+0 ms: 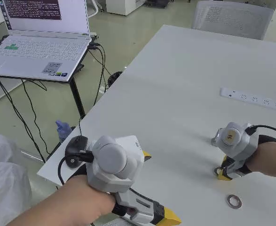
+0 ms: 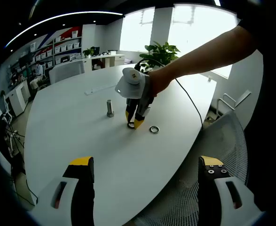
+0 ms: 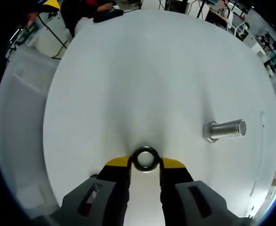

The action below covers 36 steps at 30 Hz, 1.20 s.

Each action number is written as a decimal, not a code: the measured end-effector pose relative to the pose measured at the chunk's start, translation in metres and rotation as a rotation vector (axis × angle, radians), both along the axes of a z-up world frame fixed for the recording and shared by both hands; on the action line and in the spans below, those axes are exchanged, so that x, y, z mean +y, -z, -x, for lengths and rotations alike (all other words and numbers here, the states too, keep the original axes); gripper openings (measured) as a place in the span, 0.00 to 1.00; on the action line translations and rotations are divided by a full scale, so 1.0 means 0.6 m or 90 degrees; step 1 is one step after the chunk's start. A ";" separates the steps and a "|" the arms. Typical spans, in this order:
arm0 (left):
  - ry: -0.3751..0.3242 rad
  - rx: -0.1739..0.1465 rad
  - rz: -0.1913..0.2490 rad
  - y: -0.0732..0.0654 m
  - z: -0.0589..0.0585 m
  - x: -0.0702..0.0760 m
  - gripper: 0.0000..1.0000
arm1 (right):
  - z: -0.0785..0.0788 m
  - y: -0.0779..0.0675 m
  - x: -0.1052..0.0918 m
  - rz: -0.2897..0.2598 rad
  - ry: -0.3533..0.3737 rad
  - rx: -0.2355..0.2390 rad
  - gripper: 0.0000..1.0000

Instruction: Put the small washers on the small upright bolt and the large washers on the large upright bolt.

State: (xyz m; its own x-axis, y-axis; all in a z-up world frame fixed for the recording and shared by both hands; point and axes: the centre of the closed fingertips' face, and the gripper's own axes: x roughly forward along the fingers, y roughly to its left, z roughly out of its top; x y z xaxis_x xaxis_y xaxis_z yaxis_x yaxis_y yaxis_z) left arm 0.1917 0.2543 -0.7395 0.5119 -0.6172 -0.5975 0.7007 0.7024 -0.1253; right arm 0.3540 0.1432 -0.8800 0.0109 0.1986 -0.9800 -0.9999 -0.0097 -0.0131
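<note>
On the white table [image 1: 185, 80], my right gripper [image 1: 221, 173] is pinching a washer [image 3: 145, 158].
Its two yellow-tipped jaws are closed against the washer's sides, and the ring lies flat on the tabletop between them. A second washer [image 1: 234, 201] lies loose on the table just beside that gripper, on the side nearer me. The bolt [image 2: 110, 108] stands upright on its head, threads up, a little apart from the held washer; I cannot tell whether it is the large or the small one. My left gripper [image 2: 145, 165] hangs over the table's near edge, well apart from the work, jaws spread wide and gripping nothing.
</note>
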 end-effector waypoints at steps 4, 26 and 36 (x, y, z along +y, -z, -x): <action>0.001 -0.001 -0.002 0.000 -0.001 -0.001 0.91 | 0.003 0.000 -0.003 0.012 -0.011 -0.011 0.23; 0.005 0.000 0.000 -0.001 -0.002 -0.014 0.90 | -0.001 -0.012 -0.015 0.001 0.024 0.012 0.22; 0.009 -0.002 0.000 0.000 -0.002 -0.016 0.90 | -0.018 -0.057 -0.024 -0.014 0.046 0.013 0.22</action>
